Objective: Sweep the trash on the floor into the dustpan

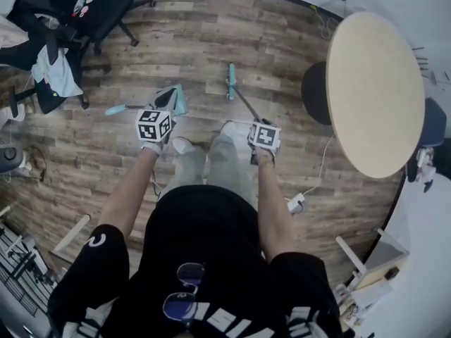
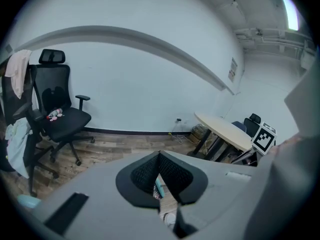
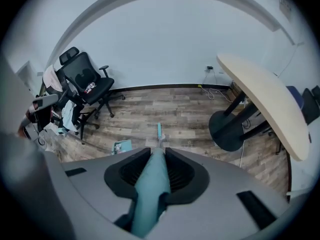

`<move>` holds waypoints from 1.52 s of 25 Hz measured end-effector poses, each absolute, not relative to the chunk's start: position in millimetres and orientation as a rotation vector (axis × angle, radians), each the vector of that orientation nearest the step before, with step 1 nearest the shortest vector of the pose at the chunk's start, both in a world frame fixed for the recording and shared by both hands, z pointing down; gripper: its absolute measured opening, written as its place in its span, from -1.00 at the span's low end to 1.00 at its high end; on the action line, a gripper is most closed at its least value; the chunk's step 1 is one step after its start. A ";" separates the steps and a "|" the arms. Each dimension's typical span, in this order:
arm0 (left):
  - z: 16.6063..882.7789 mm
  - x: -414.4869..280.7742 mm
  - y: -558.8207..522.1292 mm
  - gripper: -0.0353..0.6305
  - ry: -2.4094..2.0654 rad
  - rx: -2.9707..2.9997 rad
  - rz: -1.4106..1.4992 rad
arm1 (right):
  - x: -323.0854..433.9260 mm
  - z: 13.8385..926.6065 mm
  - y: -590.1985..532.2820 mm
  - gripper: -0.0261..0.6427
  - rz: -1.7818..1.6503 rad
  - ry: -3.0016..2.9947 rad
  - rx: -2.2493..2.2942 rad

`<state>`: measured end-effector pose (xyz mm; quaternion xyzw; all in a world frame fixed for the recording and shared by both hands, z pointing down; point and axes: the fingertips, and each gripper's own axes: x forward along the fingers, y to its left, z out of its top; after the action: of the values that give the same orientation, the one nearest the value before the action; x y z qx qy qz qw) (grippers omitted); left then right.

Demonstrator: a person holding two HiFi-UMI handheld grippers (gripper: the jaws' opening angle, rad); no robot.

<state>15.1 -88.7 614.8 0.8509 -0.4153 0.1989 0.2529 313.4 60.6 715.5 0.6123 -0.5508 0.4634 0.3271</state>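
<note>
In the head view I stand on a wood floor with a gripper in each hand. My right gripper (image 1: 264, 136) (image 3: 156, 156) is shut on the teal broom handle (image 3: 152, 181). The handle runs forward and down to the broom head (image 1: 230, 82) (image 3: 159, 130) on the floor. A pale teal dustpan (image 1: 174, 98) (image 3: 121, 146) lies on the floor left of the broom head, its handle (image 1: 120, 108) pointing left. My left gripper (image 1: 155, 125) (image 2: 160, 156) hovers above the dustpan; its pads meet at the tips and I see nothing between them. I cannot make out any trash.
A round wooden table (image 1: 373, 90) on a dark base (image 1: 315, 94) stands to the right. A black office chair (image 1: 77, 13) draped with cloth is at the far left. A white power strip (image 1: 296, 203) and its cable lie near my right foot. The wall runs behind.
</note>
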 end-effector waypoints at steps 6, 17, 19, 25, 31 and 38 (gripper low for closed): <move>623.1 66.0 -102.6 -0.90 -1.068 2.336 0.574 | 374.2 722.6 70.1 -0.67 1.273 -1.330 1.652; 640.6 107.4 -126.8 -0.90 -1.053 2.327 0.598 | 423.0 766.0 49.2 -0.67 1.283 -1.244 1.651; 643.6 104.3 -129.8 -0.90 -1.064 2.315 0.599 | 422.6 776.5 43.9 -0.67 1.243 -1.225 1.620; 655.2 78.0 -121.0 -0.90 -1.098 2.267 0.599 | 389.6 784.9 50.7 -0.67 1.138 -1.174 1.464; 662.2 44.1 -108.5 -0.90 -1.137 2.226 0.582 | 346.1 787.2 46.7 -0.67 1.069 -1.239 1.364; 660.1 -3.3 -96.2 -0.90 -1.192 2.197 0.554 | 301.7 789.0 57.7 -0.67 1.033 -1.280 1.303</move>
<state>-3.3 -96.2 660.1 0.8220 -0.4462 0.2073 0.2867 301.7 57.7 789.0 0.5383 -0.5289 0.4267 0.4984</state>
